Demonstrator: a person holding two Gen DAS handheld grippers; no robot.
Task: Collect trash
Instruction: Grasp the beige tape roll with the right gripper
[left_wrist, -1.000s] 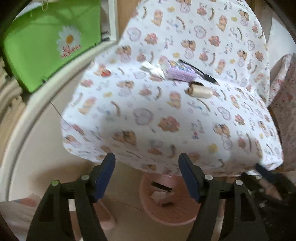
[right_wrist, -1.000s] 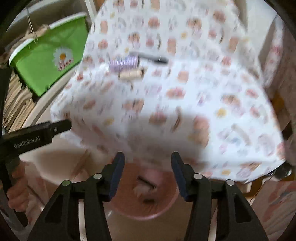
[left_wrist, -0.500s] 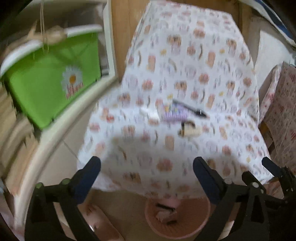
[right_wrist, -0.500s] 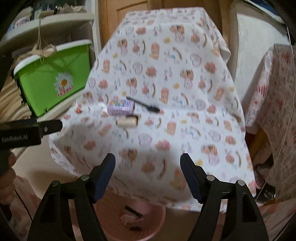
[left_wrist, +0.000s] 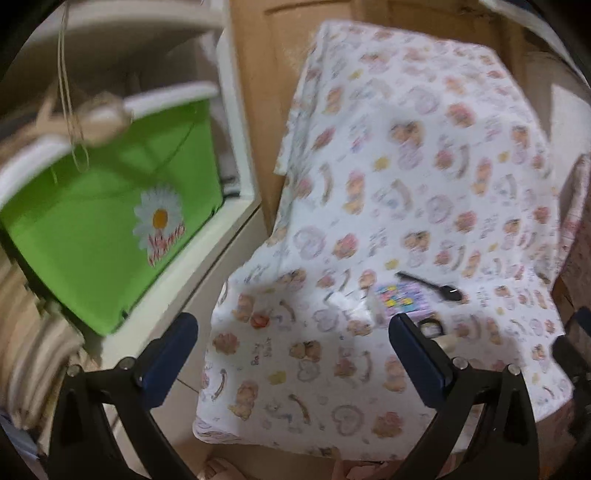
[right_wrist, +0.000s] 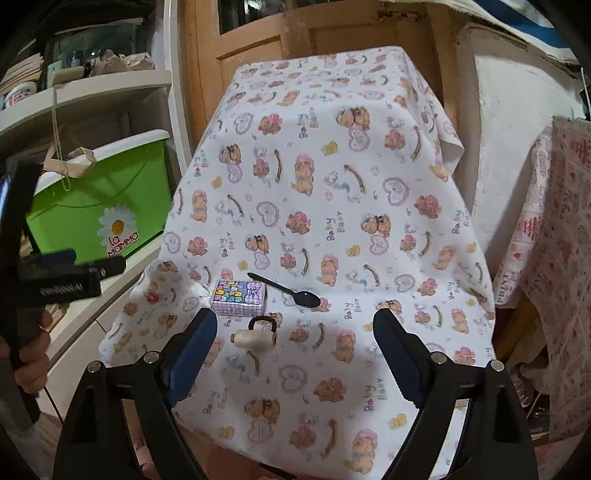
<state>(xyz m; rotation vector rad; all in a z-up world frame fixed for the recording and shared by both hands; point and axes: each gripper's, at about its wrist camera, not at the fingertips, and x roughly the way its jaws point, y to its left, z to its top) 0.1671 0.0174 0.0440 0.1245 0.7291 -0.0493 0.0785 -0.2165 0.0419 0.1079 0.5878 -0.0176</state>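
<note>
On a table under a teddy-bear print cloth (right_wrist: 332, 184) lie a small lilac patterned box (right_wrist: 239, 297), a black plastic spoon (right_wrist: 286, 290), a cream thread spool (right_wrist: 255, 338) with a black ring beside it, and a crumpled white wrapper (left_wrist: 351, 308). The box (left_wrist: 404, 301) and spoon (left_wrist: 430, 286) also show in the left wrist view. My right gripper (right_wrist: 295, 358) is open and empty, above the cloth's near part, just short of the spool. My left gripper (left_wrist: 293, 354) is open and empty, near the table's left front corner.
A green bin with a daisy logo (right_wrist: 99, 206) sits on a white shelf (right_wrist: 122, 266) left of the table. A wooden door (right_wrist: 295, 37) stands behind. Another cloth-covered piece (right_wrist: 554, 258) stands at the right. The hand holding the left gripper (right_wrist: 29, 354) shows at the left.
Both grippers have risen and pulled back from the pink bin under the table's front edge, which has left view. Both jaws have opened wider. The table top now fills the views.
</note>
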